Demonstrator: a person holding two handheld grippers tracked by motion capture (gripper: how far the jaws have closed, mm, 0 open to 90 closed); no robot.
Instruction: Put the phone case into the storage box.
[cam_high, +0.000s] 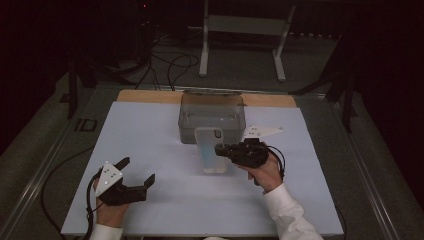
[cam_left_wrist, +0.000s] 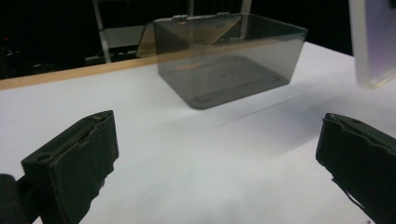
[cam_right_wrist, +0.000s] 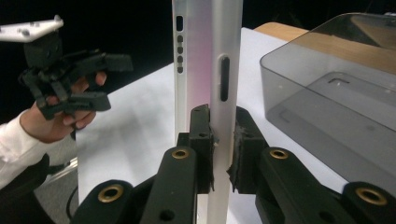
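bench (cam_high: 150, 140): white top, carrying a box at its far middle.
box (cam_high: 212, 120): smoky clear plastic, lid hinged back, sitting empty.
phone case (cam_high: 210, 149): pale, translucent, standing just in front of the box; its top is running off the right gripper view.
right hand-held gripper (cam_high: 220, 150): clamping the phone case's edge.
left hand-held gripper (cam_high: 136, 171): jaws standing apart, holding nothing.
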